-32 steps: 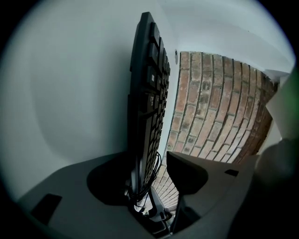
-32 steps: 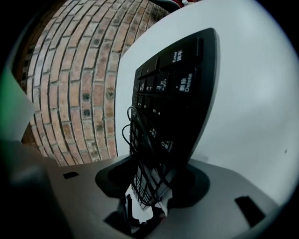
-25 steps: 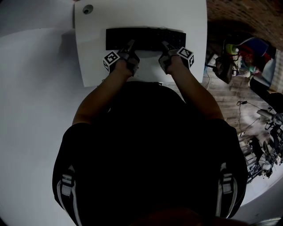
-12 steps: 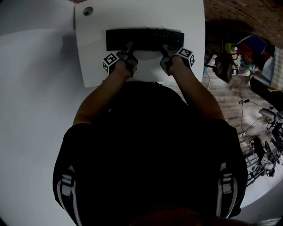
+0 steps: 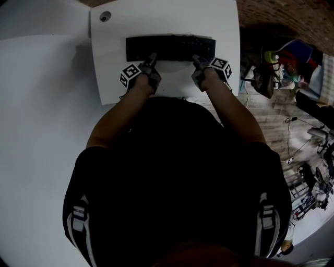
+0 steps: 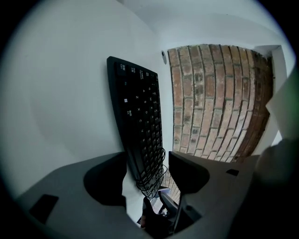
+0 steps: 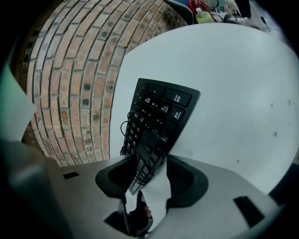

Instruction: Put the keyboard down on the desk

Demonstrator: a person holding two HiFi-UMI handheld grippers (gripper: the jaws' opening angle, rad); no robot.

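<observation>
The black keyboard [image 5: 170, 48] lies flat on the white desk [image 5: 219, 21], with a coiled black cable [image 6: 152, 175] on its near edge. My left gripper [image 5: 151, 56] is at the near edge on the keyboard's left part. Its jaws have just been opening and now stand wide, with the keyboard's edge [image 6: 138, 140] loose between them. My right gripper [image 5: 196, 59] sits at the near edge on the right part. In the right gripper view the gripper [image 7: 152, 179] is open, with white desk showing between the keyboard's corner [image 7: 159, 121] and one pad.
A round cable hole [image 5: 105, 16] is in the desk's far left corner. The desk's right edge borders a brick-patterned floor [image 5: 271, 15], and cluttered bags and gear [image 5: 284, 62] lie to the right. A pale floor [image 5: 42, 104] lies left of the desk.
Both grippers have drawn back a little from over the keyboard toward its near edge. The keyboard has stayed in place on the desk.
</observation>
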